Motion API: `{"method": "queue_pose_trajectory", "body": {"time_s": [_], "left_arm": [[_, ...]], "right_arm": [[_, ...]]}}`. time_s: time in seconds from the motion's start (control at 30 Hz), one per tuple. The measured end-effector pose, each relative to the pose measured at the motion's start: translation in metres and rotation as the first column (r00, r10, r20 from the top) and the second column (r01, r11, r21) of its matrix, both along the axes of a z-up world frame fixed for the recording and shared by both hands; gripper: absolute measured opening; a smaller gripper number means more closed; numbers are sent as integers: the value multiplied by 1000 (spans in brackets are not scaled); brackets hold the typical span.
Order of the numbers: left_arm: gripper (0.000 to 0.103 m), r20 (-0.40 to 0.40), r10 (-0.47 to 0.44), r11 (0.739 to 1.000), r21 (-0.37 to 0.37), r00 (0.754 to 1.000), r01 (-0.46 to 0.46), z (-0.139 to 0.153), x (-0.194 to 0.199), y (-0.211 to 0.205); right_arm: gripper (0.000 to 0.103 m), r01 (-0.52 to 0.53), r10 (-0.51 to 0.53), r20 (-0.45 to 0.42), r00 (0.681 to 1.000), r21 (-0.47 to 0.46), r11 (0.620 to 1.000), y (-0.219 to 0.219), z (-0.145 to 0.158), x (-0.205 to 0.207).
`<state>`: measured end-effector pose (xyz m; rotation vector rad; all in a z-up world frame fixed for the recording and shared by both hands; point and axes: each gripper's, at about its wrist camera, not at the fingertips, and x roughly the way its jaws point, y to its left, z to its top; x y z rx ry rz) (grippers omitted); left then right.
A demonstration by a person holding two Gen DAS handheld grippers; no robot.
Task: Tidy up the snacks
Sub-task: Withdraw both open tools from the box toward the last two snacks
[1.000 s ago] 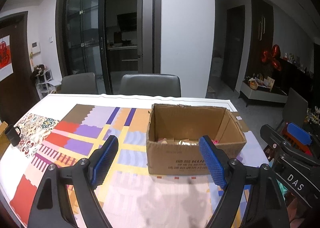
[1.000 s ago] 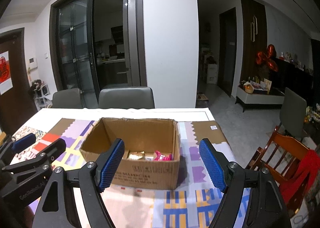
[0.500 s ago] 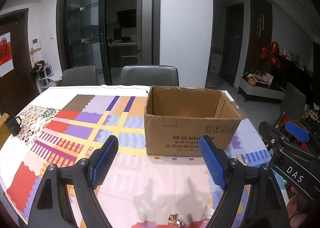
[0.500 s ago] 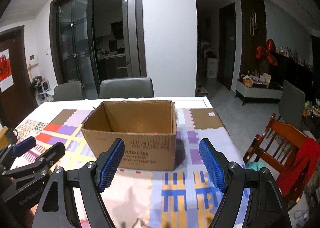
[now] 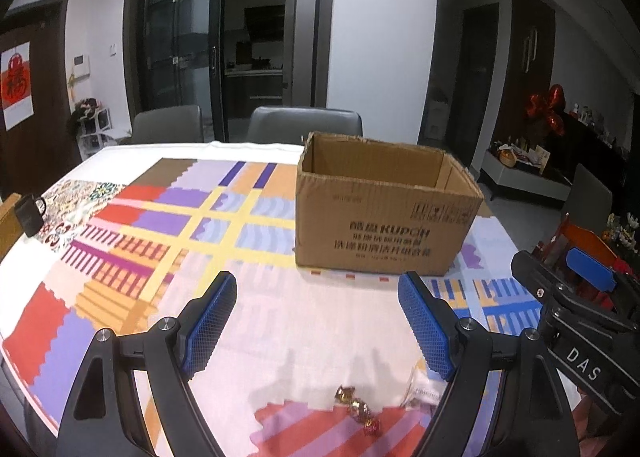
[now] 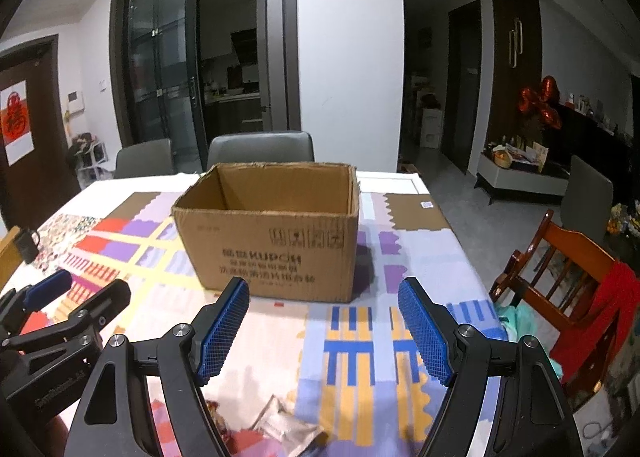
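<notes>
An open cardboard box (image 5: 384,213) stands on the patterned tablecloth (image 5: 160,241); it also shows in the right wrist view (image 6: 272,233). My left gripper (image 5: 318,327) is open and empty, held low before the box. A gold-wrapped candy (image 5: 357,409) and a clear wrapped snack (image 5: 424,393) lie on the cloth just under it. My right gripper (image 6: 324,331) is open and empty, with a crumpled snack packet (image 6: 288,423) below it. The box's contents are hidden from both views.
Grey chairs (image 5: 304,125) stand behind the table. A wooden chair with red cloth (image 6: 580,289) is at the table's right edge. A small black object (image 5: 28,213) sits at the far left edge.
Both grippers have pulled back and dropped lower from the box. The box's inside is no longer visible, and loose snacks on the near cloth have come into view.
</notes>
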<state>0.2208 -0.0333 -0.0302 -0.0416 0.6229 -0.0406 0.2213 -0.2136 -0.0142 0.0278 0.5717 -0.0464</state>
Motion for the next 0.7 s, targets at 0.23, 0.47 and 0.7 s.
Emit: {"method": "queue_pose_trajectory", "body": {"time_s": [0.23,0.47,0.7], "left_arm": [[83,-38,10,1000,-7,999,-10,-21,-15,1],[83,-69,2,1000,10,998,-1,-40,-24,-3],[83,-94,-9,1000,11,996,10,-52,-30,-11]], "right_arm": [[78,-25,25,-23,999,-13,1000,3,-17,-14],[78,-43,41,-52,998,-32,999,4,-36,-26],[78,-77,72,-84,994,-56,995,4,-51,-36]]}}
